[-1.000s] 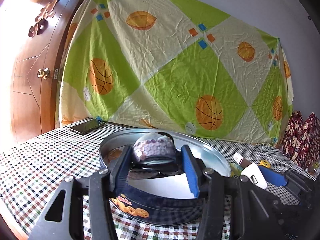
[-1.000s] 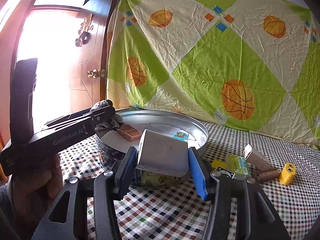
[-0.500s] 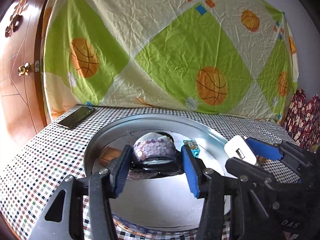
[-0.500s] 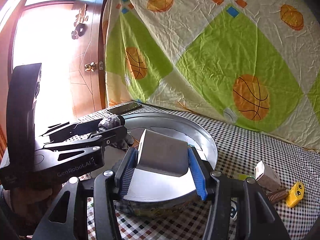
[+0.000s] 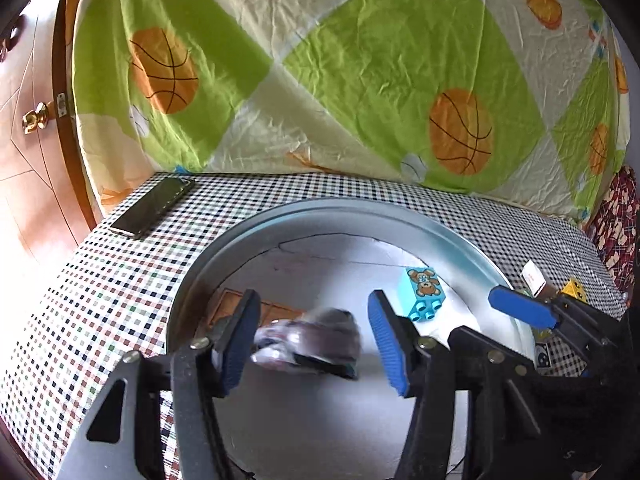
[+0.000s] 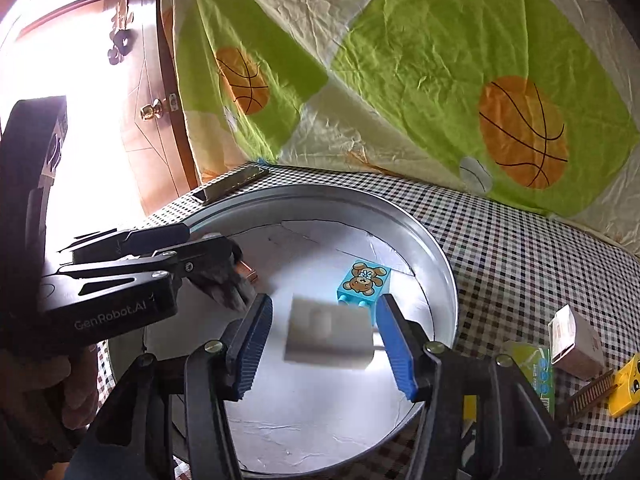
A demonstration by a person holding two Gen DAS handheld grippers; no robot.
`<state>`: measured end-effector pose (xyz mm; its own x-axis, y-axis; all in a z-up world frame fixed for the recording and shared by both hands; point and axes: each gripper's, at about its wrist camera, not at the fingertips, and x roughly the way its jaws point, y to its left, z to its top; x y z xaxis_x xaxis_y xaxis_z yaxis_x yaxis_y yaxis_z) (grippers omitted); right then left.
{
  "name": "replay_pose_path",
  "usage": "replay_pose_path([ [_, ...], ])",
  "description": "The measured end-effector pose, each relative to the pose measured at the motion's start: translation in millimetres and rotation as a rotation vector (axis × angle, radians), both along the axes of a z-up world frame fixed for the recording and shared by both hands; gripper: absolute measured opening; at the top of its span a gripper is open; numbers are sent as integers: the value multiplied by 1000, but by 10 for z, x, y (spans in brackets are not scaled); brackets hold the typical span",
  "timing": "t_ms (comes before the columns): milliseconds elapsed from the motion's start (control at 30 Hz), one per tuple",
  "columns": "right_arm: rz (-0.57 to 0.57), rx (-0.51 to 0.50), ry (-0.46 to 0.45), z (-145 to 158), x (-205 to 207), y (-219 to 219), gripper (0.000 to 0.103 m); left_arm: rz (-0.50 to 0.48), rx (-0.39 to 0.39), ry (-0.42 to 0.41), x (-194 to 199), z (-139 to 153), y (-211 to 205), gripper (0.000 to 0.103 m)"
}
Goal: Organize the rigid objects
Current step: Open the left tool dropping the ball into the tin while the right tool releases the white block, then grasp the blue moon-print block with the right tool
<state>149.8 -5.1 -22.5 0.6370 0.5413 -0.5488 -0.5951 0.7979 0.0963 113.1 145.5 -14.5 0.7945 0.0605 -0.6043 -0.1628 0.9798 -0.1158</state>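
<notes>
Releasing is the step in hand: both grippers hang over the round metal tin (image 6: 436, 248) on the checked bench (image 5: 120, 280), and each has just been opening its jaws. The left gripper (image 5: 312, 336) now stands wide; the purple sequined object (image 5: 308, 344) sits blurred between its pads, touching neither on the right side and apparently dropping toward the tin floor. The right gripper (image 6: 324, 340) is likewise spread, and the white charger block (image 6: 328, 336) is blurred and clear of both pads, so I judge it is falling free as well.

Already inside the tin lie 1 blue bear brick (image 6: 364, 280) and a copper-coloured flat piece (image 5: 256, 308) near the left wall. Outside, at the right of the bench, wait a small white box (image 6: 576, 340), a green card (image 6: 540, 368), a brown comb (image 6: 592, 392) and a yellow toy (image 6: 628, 380). A phone (image 5: 156, 206) lies apart at the far left corner.

To finish this well, I would keep both grippers level and spread until each thing has settled, so neither pad clips it on the way out. Lifting straight back avoids the tin rim. The 2 grippers are close together, so they should part sideways without crossing. The charger could bounce onto the brick.
</notes>
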Motion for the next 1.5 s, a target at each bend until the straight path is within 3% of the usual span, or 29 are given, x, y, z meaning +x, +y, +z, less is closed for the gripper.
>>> replay_pose_path([
  [33,1,11,-5,15,-23,-25,66,18,-10,-12,-31,10,17,77],
  [100,-3,33,-14,56,-81,-103,69,41,-29,-42,-76,41,49,84],
  [233,-18,66,-46,102,-286,-477,69,36,-52,-104,-272,118,-67,84],
  [333,-99,36,-84,70,-380,-914,69,0,-17,-151,-406,168,-328,88],
  [467,-235,62,-75,-1,-359,-1552,70,-57,-24,-185,-484,183,-697,89],
  [600,-324,79,-36,-76,-282,-1862,70,-74,10,-190,-458,121,-1028,96],
  [733,-255,73,4,-155,-275,-1687,70,-39,35,-180,-430,28,-1113,100],
  [867,-164,-34,36,-274,-288,-1284,69,6,16,-163,-426,-38,-988,101],
  [1167,-177,-122,127,-466,-144,-1003,69,33,-12,-161,-496,-94,-844,102],
  [1233,-177,-143,161,-513,-109,-973,62,16,-14,-156,-496,-111,-887,102],
  [1267,-170,-140,182,-535,-92,-975,53,9,-14,-153,-494,-117,-908,102],
  [1500,-213,-61,109,-419,-198,-1192,52,-24,-16,-156,-493,-103,-1045,102],
])
